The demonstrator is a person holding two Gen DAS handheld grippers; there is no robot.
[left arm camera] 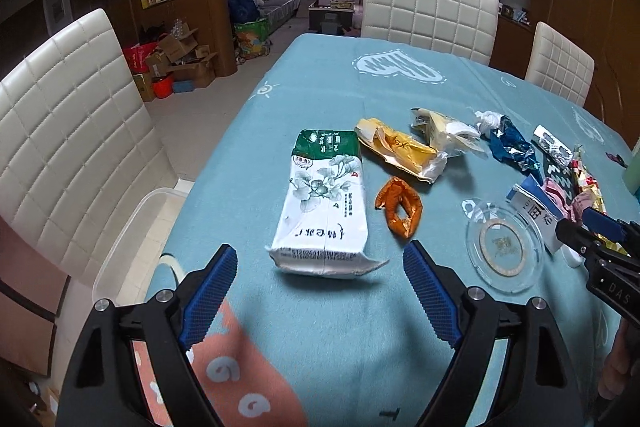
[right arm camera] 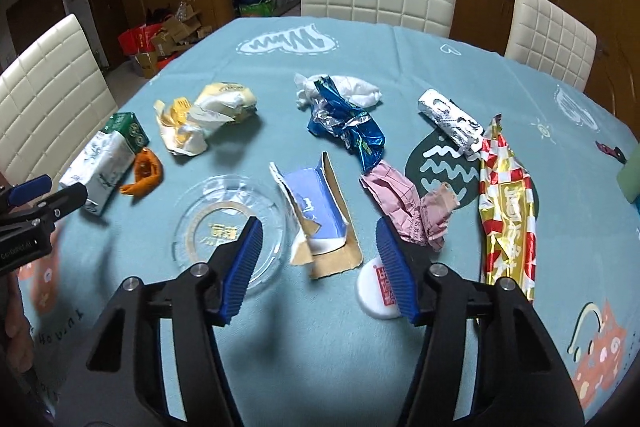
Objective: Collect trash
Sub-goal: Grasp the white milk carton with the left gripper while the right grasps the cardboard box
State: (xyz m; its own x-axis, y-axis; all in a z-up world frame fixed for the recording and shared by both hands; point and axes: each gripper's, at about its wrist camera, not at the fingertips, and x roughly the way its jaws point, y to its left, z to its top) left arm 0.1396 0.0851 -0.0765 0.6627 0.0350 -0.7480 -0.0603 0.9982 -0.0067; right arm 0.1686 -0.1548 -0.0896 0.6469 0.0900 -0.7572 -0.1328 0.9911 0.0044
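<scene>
Both jaws apart, seemingly touching nothing.

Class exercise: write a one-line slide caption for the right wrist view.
Open right gripper poised over a torn blue carton among wrappers on a teal tablecloth.

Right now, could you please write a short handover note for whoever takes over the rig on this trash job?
Left tool: open, empty, hovering just short of the white-and-green tissue pack.
Right tool: open, nothing gripped, with the torn blue carton between its jaws.
Trash: all loose on the teal tablecloth: orange wrapper, yellow wrappers, blue foil wrapper, pink wrapper, silver blister strip, red-gold wrapper, white round lid.
The clear glass dish holds no trash.
Done: nothing collected yet.
Left: pick up every piece. A clear plastic bin sits past the table's left edge.
</scene>
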